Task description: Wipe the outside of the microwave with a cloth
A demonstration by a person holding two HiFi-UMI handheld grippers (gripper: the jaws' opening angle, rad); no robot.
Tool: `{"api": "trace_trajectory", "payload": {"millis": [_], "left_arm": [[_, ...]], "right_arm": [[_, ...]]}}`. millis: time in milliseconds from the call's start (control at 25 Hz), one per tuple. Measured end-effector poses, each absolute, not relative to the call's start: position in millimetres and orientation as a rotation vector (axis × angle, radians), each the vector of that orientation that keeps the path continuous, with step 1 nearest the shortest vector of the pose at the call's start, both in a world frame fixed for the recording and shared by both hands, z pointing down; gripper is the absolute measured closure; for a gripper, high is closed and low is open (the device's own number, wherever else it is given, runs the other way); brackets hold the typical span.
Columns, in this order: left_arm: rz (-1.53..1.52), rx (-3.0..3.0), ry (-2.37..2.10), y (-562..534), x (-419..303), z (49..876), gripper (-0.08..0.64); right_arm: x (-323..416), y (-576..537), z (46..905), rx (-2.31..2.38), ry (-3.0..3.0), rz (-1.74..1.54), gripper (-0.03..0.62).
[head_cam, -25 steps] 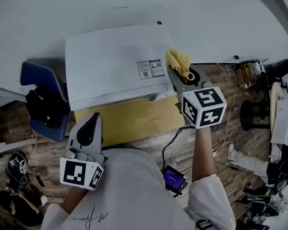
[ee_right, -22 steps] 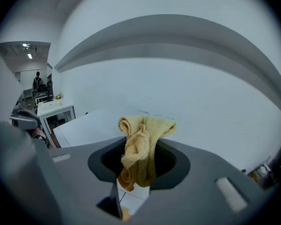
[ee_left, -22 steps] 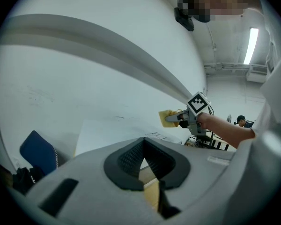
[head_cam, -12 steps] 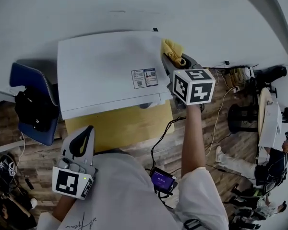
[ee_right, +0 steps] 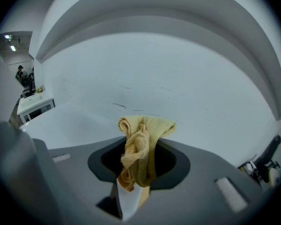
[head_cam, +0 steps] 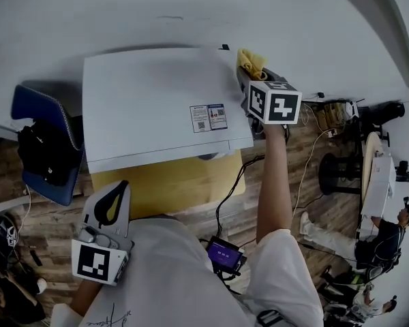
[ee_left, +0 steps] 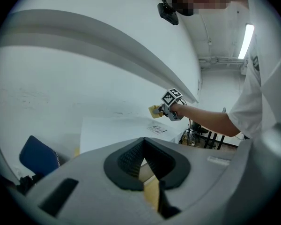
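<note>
From above in the head view, the white microwave [head_cam: 157, 101] stands on a yellow table [head_cam: 184, 179] against the wall. My right gripper [head_cam: 249, 72] is shut on a bunched yellow cloth [head_cam: 251, 61] at the microwave's back right corner, close to the wall. The right gripper view shows the cloth [ee_right: 140, 149] pinched upright between the jaws, with the microwave top [ee_right: 65, 121] to the left. My left gripper [head_cam: 114, 189] hangs low near my body, in front of the table, shut on nothing. From the left gripper view the microwave [ee_left: 117, 128] and the cloth [ee_left: 154, 110] appear ahead.
A blue chair [head_cam: 44, 145] with a dark bag stands left of the microwave. A small screen device [head_cam: 223, 256] and cables hang below the table's right side. The white wall [head_cam: 191, 12] runs right behind the microwave. Stands and another person [head_cam: 388, 234] are at the far right.
My right gripper has carried the cloth along the microwave's right edge from near the front to the back corner. The left gripper has sunk a little lower and stays shut.
</note>
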State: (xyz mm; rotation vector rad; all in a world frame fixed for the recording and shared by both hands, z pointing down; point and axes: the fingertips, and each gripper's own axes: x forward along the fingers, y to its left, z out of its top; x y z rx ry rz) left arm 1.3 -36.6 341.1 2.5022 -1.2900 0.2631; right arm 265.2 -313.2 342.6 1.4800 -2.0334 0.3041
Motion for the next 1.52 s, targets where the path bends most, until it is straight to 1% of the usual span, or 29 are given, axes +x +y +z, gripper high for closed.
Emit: {"api": "trace_trajectory", "payload": {"millis": [440, 920, 1360, 1520], "left_arm": [[0.234, 2.453, -1.328, -48, -11, 340, 0.566], [0.200, 2.442, -1.348, -49, -22, 342, 0.566], [0.162, 2.448, -1.365, -49, -29, 338, 0.566], [0.152, 2.461, -1.376, -49, -32, 335, 0.566]], "right_arm": [[270, -346, 364, 1.445, -1.810, 0.266, 0.459], [256, -360, 385, 1.231, -1.710, 0.557, 0.462], [248, -360, 389, 1.200, -1.604, 0.607, 0.465], [233, -358, 390, 1.178, -1.620, 0.617, 0.465]]}}
